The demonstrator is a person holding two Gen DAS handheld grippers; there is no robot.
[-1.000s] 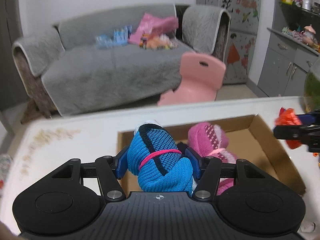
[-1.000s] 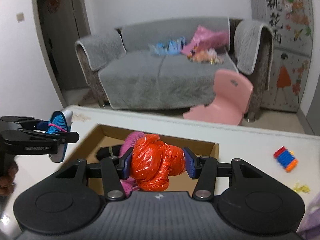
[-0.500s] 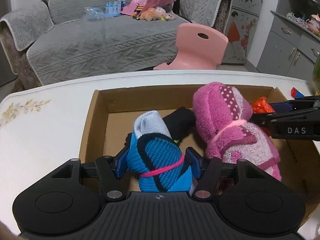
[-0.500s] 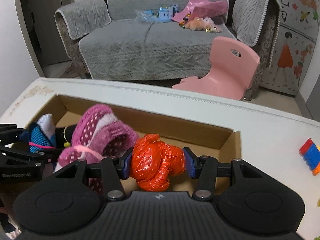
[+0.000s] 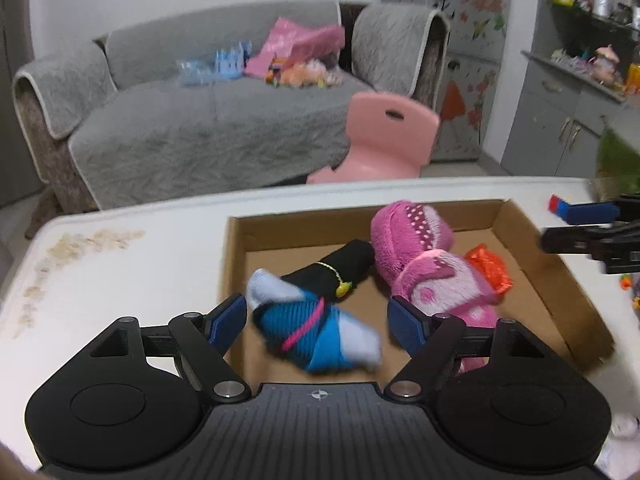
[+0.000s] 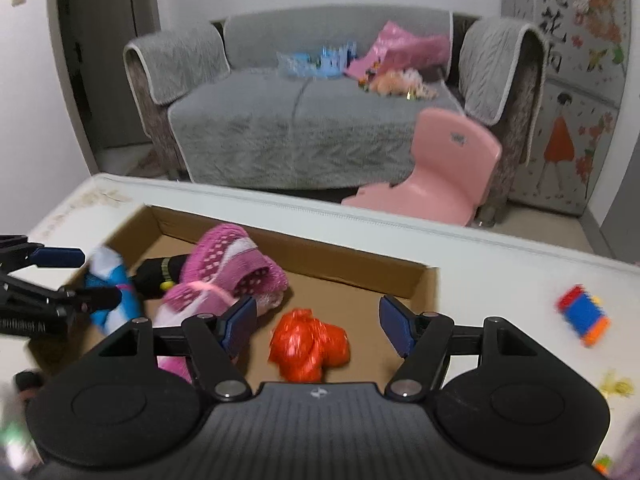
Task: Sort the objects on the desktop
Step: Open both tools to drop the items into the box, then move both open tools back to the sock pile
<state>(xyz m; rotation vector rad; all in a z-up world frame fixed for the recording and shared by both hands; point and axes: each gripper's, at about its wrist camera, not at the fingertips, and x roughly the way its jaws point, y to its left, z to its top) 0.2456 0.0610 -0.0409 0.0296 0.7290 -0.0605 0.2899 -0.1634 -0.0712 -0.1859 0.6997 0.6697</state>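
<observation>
Left gripper [image 5: 318, 318]: held low over the near left part of the box [image 5: 552, 280]. Its jaws are wide apart and hold nothing.
Right gripper [image 6: 318, 326]: held low over the near right part of the box. Its jaws are wide apart and hold nothing.
Blue sock [image 5: 314, 330]: one, rolled up, blurry. It sits between the left jaws but they do not touch it. It is by the box's left wall.
Black sock [image 5: 340, 266]: one, rolled up, in the box, just behind the blue sock.
Pink socks [image 5: 424, 264]: two fluffy bundles, touching, in the middle of the box.
Red bag [image 6: 310, 344]: one, scrunched up, on the box floor between the right jaws, not touching them. It lies just beside the pink socks.
Box: one, brown card, open on top, on the white table [image 5: 120, 264].
Block toy [image 6: 582, 314]: one, red, blue and orange, on the table, right of the box.
</observation>
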